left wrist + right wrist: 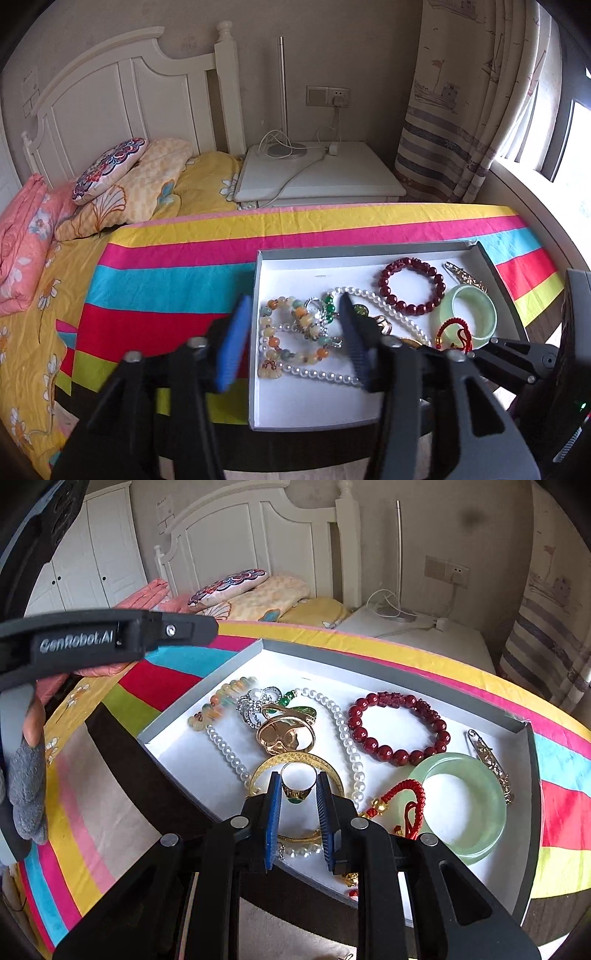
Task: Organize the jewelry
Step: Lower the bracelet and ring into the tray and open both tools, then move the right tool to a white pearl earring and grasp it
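A gold ring (298,786) w/ green stone is pinched by the right gripper (298,805) over the tray (207,679), left gripper (291,332) spread & empty; placement probably needed next.

The tray's (207,681) far strip by its back wall lies bare; nearer, pearls (347,734), red beads (400,727) and bangle (461,805) crowd the floor.

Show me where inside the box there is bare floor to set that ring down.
The right gripper holds the ring. Bare white floor lies along the box's far wall, behind the red bead bracelet and the pearl necklace, and at the near-left corner in front of the pearls. The middle, around the gold bangle, and the side with the jade bangle are crowded.
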The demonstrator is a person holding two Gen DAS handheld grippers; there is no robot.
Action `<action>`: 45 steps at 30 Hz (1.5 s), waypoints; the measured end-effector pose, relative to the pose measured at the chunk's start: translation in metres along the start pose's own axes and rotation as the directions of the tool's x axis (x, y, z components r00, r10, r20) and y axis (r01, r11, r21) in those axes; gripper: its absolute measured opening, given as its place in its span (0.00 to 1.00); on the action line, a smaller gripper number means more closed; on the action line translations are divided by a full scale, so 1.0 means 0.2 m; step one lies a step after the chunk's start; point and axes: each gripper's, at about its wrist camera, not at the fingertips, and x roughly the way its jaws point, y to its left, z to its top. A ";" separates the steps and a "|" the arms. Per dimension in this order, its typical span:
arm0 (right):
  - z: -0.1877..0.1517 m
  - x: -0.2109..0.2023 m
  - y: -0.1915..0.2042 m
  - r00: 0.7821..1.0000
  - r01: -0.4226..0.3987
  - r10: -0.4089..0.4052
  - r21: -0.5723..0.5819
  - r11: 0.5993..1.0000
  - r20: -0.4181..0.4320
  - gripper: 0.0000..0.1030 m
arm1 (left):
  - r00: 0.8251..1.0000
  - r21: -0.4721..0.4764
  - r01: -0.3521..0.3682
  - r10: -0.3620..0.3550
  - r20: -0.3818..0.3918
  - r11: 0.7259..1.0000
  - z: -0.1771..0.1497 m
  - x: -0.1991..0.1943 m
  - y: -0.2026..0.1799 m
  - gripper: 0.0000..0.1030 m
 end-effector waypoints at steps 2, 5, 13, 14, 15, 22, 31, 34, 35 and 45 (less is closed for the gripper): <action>0.00 0.00 -0.01 1.000 -0.010 0.010 0.013 1.000 -0.007 0.21 | 1.000 -0.005 -0.001 0.001 0.016 1.000 -0.04 -0.03 -0.01 0.69; -0.01 -0.04 -0.05 0.999 -0.035 0.035 0.044 0.998 -0.001 0.21 | 0.999 -0.050 0.022 -0.021 0.029 0.999 -0.11 -0.10 0.01 0.74; -0.13 -0.52 -0.23 0.977 -0.132 0.103 0.155 0.979 0.186 0.25 | 0.996 -0.206 0.057 -0.041 0.084 0.977 -0.45 -0.39 0.12 0.93; -0.17 -0.57 -0.26 0.976 -0.132 0.099 0.167 0.977 0.196 0.29 | 0.996 -0.217 0.066 -0.050 0.080 0.974 -0.50 -0.41 0.12 0.93; -0.21 -0.61 -0.27 0.976 -0.128 0.092 0.177 0.976 0.197 0.31 | 0.995 -0.222 0.077 -0.062 0.073 0.972 -0.55 -0.42 0.11 0.93; -0.47 -0.64 -0.28 0.992 -0.100 0.080 0.215 0.972 0.102 0.31 | 0.987 -0.188 0.153 -0.158 -0.011 0.970 -0.74 -0.40 -0.10 0.94; -0.55 -0.58 -0.14 0.999 -0.034 0.031 0.130 0.991 0.025 0.44 | 0.984 -0.070 0.126 -0.133 -0.116 0.990 -0.82 -0.28 -0.31 0.94; -0.55 -0.55 -0.12 1.000 -0.021 0.020 0.124 0.992 0.007 0.44 | 0.983 -0.086 0.118 -0.129 -0.134 0.989 -0.83 -0.26 -0.29 0.94; -0.54 -0.54 -0.11 1.000 -0.012 0.013 0.121 0.993 -0.001 0.44 | 0.983 -0.082 0.110 -0.120 -0.137 0.991 -0.83 -0.26 -0.29 0.94; -0.49 -0.43 -0.02 0.994 0.084 -0.081 0.046 0.995 -0.067 0.43 | 0.983 0.003 0.035 -0.034 -0.182 0.999 -0.82 -0.22 -0.34 0.98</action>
